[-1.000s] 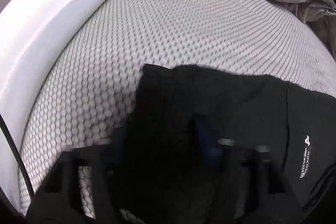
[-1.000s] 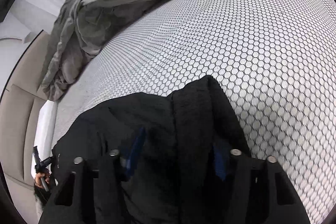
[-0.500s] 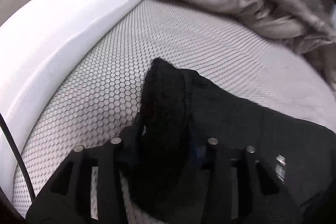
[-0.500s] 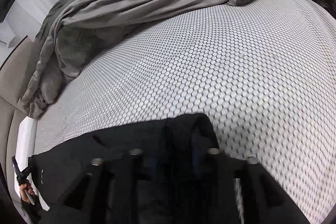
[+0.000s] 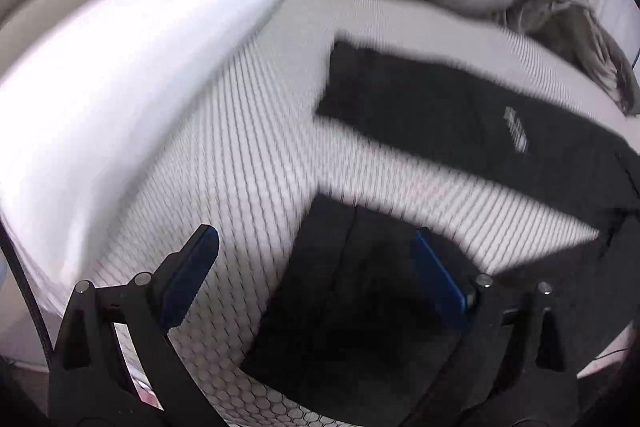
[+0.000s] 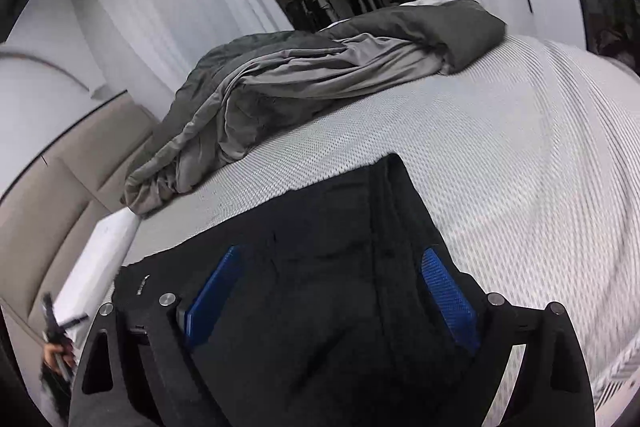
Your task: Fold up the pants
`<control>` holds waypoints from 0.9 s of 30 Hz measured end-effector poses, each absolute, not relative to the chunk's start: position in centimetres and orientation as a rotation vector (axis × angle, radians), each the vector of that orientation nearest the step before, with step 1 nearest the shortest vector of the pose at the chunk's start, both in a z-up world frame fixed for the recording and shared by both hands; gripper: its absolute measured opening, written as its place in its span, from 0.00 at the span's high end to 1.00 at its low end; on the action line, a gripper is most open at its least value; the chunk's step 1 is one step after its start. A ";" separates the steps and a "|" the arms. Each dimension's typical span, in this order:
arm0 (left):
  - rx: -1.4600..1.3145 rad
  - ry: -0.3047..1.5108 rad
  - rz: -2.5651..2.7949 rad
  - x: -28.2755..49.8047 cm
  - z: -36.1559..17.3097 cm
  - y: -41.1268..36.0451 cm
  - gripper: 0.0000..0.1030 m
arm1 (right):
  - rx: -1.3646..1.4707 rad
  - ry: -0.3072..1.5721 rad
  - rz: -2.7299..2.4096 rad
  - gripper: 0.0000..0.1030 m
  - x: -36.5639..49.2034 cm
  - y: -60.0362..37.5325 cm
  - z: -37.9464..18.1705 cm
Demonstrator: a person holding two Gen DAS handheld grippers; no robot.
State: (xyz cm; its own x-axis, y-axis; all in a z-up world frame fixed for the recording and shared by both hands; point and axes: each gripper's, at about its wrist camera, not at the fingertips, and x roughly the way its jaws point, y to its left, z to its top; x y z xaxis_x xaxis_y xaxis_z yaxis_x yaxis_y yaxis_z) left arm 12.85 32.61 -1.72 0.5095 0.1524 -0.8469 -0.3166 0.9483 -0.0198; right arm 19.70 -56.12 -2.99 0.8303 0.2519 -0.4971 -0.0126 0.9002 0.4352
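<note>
- Pants (image 5: 460,115): black, matte, soft fabric, lying flat on the bed. In the left wrist view two dark panels show, one farther off with a small white printed label (image 5: 516,135), one close beneath the claw, with a strip of mattress between them. In the right wrist view (image 6: 328,267) the cloth forms a broad dark sheet with a thicker ribbed band running to a blunt corner.
- Left claw (image 5: 316,267): black frame with rivets, blue textured pads; fingers spread wide, holding nothing. One pad sits over the mattress, the other over the near black panel. The view is blurred.
- Right claw (image 6: 332,295): same build, blue ridged pads; fingers spread wide, nothing between them but the black cloth lying below.
- Mattress (image 5: 248,155): pale grey-white cover with a fine honeycomb mesh texture (image 6: 520,167).
- Pillow (image 5: 132,67): white, smooth, long and rounded, along the mattress edge beside the pants.
- Duvet (image 6: 320,71): grey, crumpled, darker on one face and lighter on the other, heaped at the far side of the bed, apart from the pants.
- Headboard (image 6: 60,195): beige, padded, in panels.
</note>
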 end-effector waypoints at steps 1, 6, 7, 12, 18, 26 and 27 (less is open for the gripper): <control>-0.201 1.016 0.269 11.9 -2.7 32.8 0.13 | 0.443 0.579 0.147 0.09 18.7 -56.7 -3.4; -0.195 0.952 0.266 12.9 -3.9 31.9 0.64 | 0.493 0.628 0.099 0.09 15.6 -58.3 -5.9; -0.215 0.911 0.283 13.0 -3.1 32.2 0.65 | 0.494 0.638 0.085 0.09 15.2 -58.5 -6.3; -0.360 0.914 0.442 14.2 -2.3 36.1 0.55 | 0.508 0.660 0.022 0.09 13.6 -59.8 -7.6; -0.392 0.855 0.461 11.2 -1.2 34.7 0.28 | 0.575 0.720 0.018 0.09 11.8 -60.1 -10.3; -0.358 0.852 0.412 5.9 0.1 33.3 0.24 | 0.854 0.765 0.153 0.35 10.6 -60.1 -16.2; -0.336 0.880 0.425 5.9 -0.5 33.0 0.24 | 0.886 0.782 0.160 0.39 11.1 -60.2 -16.6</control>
